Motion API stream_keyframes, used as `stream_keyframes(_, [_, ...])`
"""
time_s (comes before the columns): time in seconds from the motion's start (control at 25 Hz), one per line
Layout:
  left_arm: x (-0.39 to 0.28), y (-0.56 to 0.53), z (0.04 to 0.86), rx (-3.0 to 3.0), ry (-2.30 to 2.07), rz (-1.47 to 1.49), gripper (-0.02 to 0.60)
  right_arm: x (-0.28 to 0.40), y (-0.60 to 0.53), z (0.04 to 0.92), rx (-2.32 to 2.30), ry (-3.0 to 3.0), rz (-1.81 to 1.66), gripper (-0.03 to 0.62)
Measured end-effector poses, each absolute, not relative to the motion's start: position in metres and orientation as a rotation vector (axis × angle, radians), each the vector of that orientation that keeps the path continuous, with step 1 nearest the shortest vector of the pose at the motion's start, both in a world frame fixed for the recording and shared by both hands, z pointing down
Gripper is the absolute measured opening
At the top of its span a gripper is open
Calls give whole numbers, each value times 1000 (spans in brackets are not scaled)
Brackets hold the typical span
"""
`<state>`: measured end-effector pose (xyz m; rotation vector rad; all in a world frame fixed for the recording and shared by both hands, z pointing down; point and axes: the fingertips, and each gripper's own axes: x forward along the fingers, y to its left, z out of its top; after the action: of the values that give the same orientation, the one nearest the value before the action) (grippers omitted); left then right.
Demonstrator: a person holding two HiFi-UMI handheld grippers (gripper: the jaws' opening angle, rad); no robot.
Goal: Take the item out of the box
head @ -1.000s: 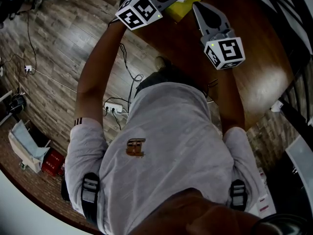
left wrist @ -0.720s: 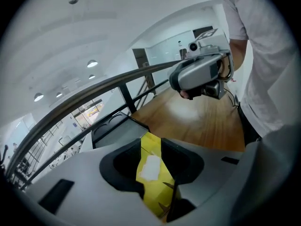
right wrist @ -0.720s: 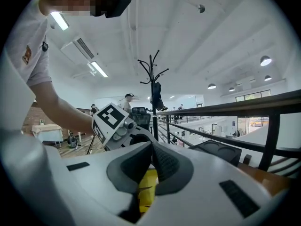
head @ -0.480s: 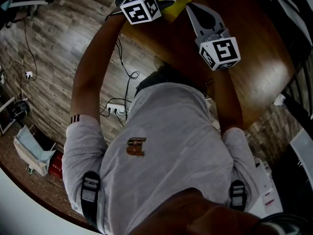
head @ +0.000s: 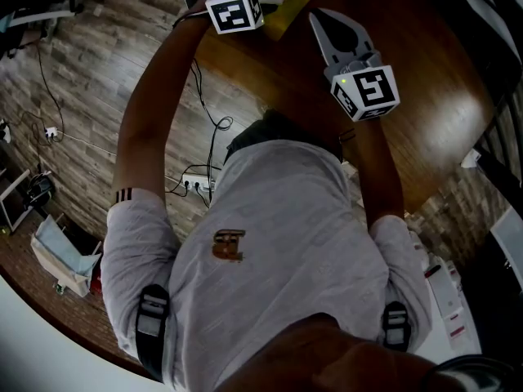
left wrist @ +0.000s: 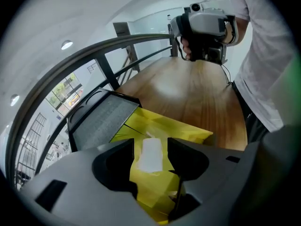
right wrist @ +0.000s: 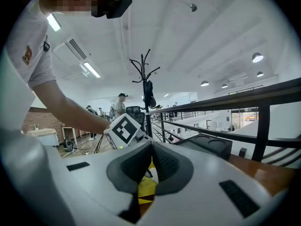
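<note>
An open yellow box (left wrist: 162,126) lies on the brown wooden table (left wrist: 197,88); in the head view the yellow box (head: 288,6) is at the top edge. A white flat item (left wrist: 151,155) lies inside it. My left gripper (left wrist: 150,142) points steeply down over the box. Its jaws have just been opening and stand open, with the white item showing in the gap below them, untouched. My right gripper (right wrist: 150,147) is shut with nothing in it, held nearly level to the right of the box; its marker cube (head: 365,92) shows in the head view.
A black case with a grey foam lining (left wrist: 101,121) lies beside the box, against a metal railing (left wrist: 94,55). A coat stand (right wrist: 146,79) and people stand beyond the table. Cables and a power strip (head: 192,180) lie on the wooden floor at the left.
My left gripper has sunk toward the yellow box and tilted downward, its marker cube turning. The right gripper has shifted a little to the left.
</note>
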<state>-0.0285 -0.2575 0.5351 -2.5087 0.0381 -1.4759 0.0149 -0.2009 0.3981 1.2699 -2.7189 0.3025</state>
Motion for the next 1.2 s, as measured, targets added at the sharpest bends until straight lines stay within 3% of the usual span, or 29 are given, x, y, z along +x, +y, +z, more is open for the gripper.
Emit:
stream_keyframes(0.84, [-13,-269,590,-2427,-197,-1731,249,65,-213,420,1363,-2664,392,31])
stream_keyframes(1.2, [-9,-269,593,-2424,-208,-1743,212,73,-211,425,1368,-2659,412,31])
